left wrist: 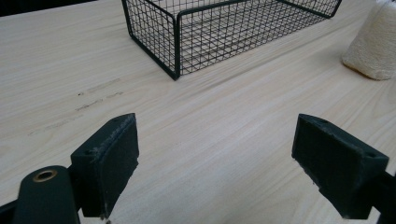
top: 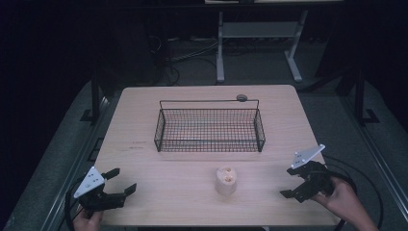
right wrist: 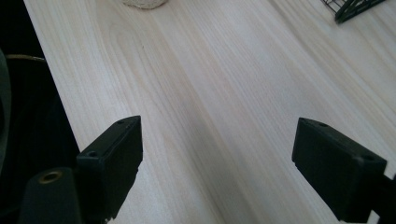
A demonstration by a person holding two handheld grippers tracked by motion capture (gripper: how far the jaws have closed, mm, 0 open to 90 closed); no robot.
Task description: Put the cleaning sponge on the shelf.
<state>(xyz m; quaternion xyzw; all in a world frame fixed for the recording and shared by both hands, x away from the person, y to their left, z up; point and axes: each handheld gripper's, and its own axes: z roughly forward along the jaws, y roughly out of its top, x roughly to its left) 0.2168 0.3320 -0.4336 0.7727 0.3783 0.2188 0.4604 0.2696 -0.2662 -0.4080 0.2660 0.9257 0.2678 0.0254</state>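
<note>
— Cream-coloured, fibrous, stubby cylinder of what looks like loofah sponge (top: 226,180) stands upright on the pale wooden table (top: 168,187), in front of the black wire-mesh basket (top: 210,130) and well apart from it. I see two holes in its top

— And your grippers?

— My left gripper (top: 118,187) hovers near the table's front left corner, jaws spread wide with nothing between them. My right gripper (top: 297,186) sits off to the front right, jaws equally wide and empty. In the left gripper view the sponge (left wrist: 373,44) is at the far right edge, beside the basket (left wrist: 224,32)

— How do you expect it to handle?

— I judge it light, dry and springy, rough enough not to slip. It should give under the pads, so I squeeze gently; a hard pinch may crush it or make it pop out

— Where do you take hold?

— Across the middle of its side wall, jaws on opposite flanks, below the holed top. Too high and I think it tips over, being so light
</note>
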